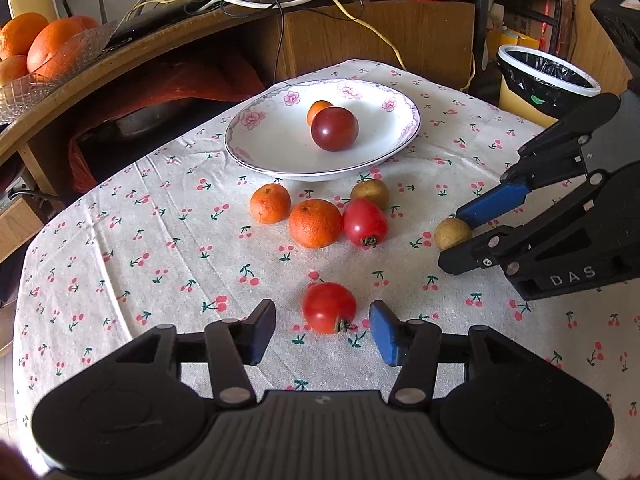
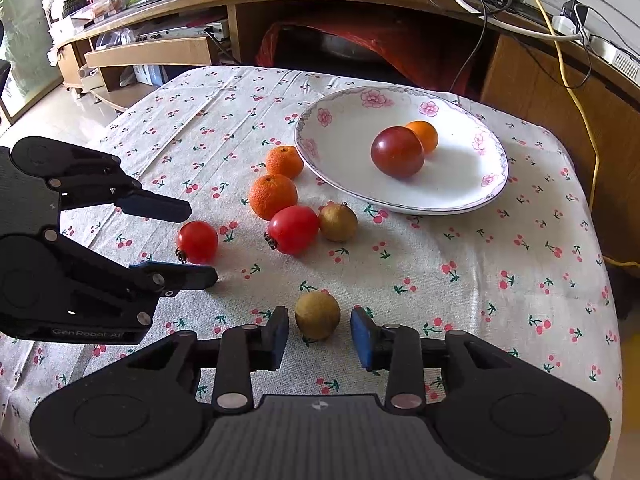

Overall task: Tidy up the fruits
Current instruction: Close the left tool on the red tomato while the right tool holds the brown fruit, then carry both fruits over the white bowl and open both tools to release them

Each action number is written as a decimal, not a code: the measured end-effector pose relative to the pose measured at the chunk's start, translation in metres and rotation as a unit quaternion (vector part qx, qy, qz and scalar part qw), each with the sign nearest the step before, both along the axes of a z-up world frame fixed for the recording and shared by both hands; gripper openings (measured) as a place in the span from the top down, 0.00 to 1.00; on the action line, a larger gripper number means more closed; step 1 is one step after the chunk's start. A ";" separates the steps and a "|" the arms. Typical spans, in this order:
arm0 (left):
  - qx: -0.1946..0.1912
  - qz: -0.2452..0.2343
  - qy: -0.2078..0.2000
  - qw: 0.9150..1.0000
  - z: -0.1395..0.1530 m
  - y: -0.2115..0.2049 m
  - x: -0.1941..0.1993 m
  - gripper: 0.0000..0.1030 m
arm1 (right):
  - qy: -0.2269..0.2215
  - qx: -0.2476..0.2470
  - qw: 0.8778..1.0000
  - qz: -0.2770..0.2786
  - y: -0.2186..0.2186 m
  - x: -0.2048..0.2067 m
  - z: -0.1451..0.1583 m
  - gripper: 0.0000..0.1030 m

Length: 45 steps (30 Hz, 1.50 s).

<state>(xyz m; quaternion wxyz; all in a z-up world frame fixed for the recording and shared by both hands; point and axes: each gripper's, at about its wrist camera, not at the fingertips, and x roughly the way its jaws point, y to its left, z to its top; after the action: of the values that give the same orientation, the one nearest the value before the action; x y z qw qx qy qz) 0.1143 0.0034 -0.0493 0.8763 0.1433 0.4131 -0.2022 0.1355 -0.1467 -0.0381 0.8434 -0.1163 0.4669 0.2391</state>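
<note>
- The left gripper (image 1: 322, 330) is sitting low over the counter (image 1: 120, 240) with its fingers (image 1: 262, 330) spread wide, and a small red tomato (image 1: 329, 307) is lying between them, touching neither one.
- The right gripper (image 2: 319, 336) is waiting the same way, fingers (image 2: 278, 334) spread apart, with a little brown round fruit (image 2: 318, 314) between them and not squeezed yet.
- The tomato is looking smooth, shiny and soft, so it is likely going to slip or squash. A gentle pinch on its round sides, away from the dry stem end, is looking best.
- The brown fruit is looking light and dull-skinned, so it is probably going to grip more easily. Taking it across its widest part is looking safest, because round things roll.
- Far ahead of both pairs of fingers, the flowered plate (image 2: 472, 200) is already holding a dark red fruit (image 2: 397, 152) and a small orange (image 2: 424, 134).
- Between the fingers and the plate, two more oranges, another tomato and another brown fruit are waiting in a bunch.
</note>
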 end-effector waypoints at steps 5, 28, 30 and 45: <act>-0.006 0.000 0.004 1.000 0.001 -0.001 0.000 0.49 | 0.001 -0.002 1.000 -0.002 0.002 0.001 0.000 0.71; -0.014 0.000 -0.001 1.000 0.015 -0.015 0.008 0.65 | -0.012 0.004 1.000 -0.010 0.005 0.001 0.012 0.82; -0.013 0.000 -0.003 1.000 0.015 -0.017 0.009 0.65 | -0.012 0.003 1.000 -0.010 0.006 0.002 0.012 0.82; -0.019 0.008 -0.023 1.000 0.026 -0.017 0.018 0.65 | -0.037 0.001 0.999 -0.013 0.013 0.006 0.022 0.82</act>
<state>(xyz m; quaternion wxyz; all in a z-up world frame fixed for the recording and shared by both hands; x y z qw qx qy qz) 0.1324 -0.0137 -0.0233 0.8898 0.1283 0.3899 -0.1995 0.1415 -0.1335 -0.0160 0.8632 -0.1184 0.4366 0.2243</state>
